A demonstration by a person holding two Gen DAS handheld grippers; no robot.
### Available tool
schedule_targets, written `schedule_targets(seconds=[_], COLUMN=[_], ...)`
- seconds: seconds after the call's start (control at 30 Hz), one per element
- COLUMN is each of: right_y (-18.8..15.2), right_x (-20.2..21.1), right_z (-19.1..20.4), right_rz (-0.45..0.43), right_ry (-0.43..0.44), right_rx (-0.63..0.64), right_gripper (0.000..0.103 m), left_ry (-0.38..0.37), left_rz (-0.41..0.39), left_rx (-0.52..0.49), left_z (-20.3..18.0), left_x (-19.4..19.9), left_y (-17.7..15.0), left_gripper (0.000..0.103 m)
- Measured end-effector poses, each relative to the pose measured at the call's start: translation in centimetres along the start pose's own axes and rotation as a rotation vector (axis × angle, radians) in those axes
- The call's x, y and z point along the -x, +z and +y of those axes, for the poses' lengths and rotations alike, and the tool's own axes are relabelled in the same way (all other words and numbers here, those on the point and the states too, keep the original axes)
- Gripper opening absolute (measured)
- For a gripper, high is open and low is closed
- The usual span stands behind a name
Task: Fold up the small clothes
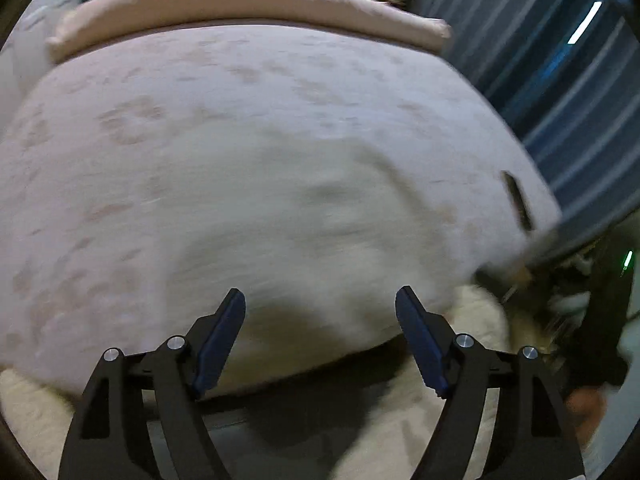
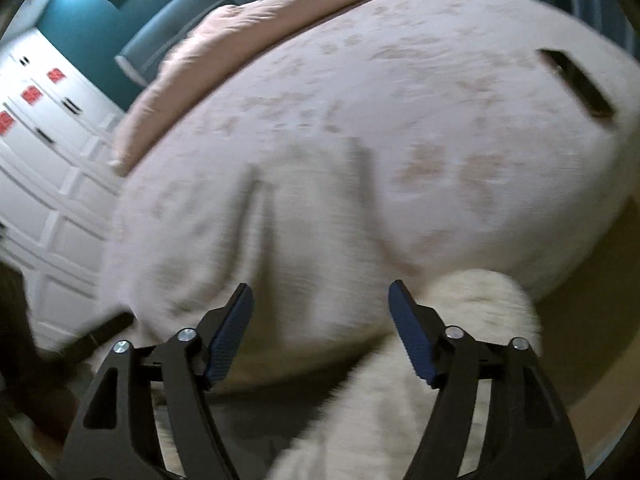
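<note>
Hovering over the bed [image 1: 120, 160], the left tool [image 1: 320, 312] and the right tool [image 2: 320, 308] both stand open and hold nothing. The pale cloth [image 1: 304, 216] lies flat near the bed's edge. Next, I think, each must pinch an edge.

Left wrist view looking steeply down over its tool [image 1: 320, 300] at the near edge of the bed [image 1: 200, 140], close in, right wrist view likewise — both share the bedspread and a dark phone [image 2: 576, 84].
</note>
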State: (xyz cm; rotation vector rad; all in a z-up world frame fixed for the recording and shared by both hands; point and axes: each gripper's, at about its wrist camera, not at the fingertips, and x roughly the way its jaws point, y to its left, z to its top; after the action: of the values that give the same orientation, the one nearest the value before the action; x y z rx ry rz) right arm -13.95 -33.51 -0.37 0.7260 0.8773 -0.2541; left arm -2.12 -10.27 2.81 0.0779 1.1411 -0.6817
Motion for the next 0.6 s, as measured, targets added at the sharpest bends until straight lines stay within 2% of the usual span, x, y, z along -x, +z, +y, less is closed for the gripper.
schedule_targets(seconds=[0.1,0.23,0.3,0.37,0.4,0.43,0.47,0.5,0.53,0.6], right_y=[0.8,1.0,0.9,0.8,1.0,1.0,1.0,1.3,1.8,3.3], right_x=[-2.7,-7.2,-8.4,-9.8,-10.5,-11.1,-11.2,-10.9,-9.6,-5.2], right_z=[1.8,4.3,5.9,7.7,8.5,9.7,10.4,11.4,12.5,13.6], right_rz=[0.076,0.224,0.268,0.309,0.321,0.325,0.319,0.302,0.255,0.128], right_ry=[0.084,0.119,0.154,0.134,0.111,0.072,0.038,0.007,0.032,0.197], right_rx=[-0.013,-0.033,-0.026,0.01,0.034,0.079,0.121,0.166,0.207,0.224], right_gripper=[0.076,0.076,0.076,0.076,0.07,0.056,0.027,0.02,0.019,0.017], left_ry=[0.085,0.172,0.191,0.185,0.182,0.181,0.18,0.181,0.183,0.187], left_rz=[0.017,0.04,0.039,0.035,0.033,0.033,0.033,0.029,0.019,0.001], left_rx=[0.059,0.116,0.127,0.14,0.144,0.145,0.141,0.14,0.135,0.124], left_z=[3.5,6.3,6.9,7.3,7.5,7.4,7.5,7.5,7.4,7.0], left_x=[0.4,0.6,0.8,1.0,1.2,1.3,1.3,1.3,1.5,2.2], left_y=[-1.8,-3.7,-4.2,-4.4,-4.6,-4.6,-4.7,-4.7,-4.7,-4.5], left_gripper=[0.075,0.075,0.075,0.075,0.075,0.075,0.075,0.075,0.075,0.075])
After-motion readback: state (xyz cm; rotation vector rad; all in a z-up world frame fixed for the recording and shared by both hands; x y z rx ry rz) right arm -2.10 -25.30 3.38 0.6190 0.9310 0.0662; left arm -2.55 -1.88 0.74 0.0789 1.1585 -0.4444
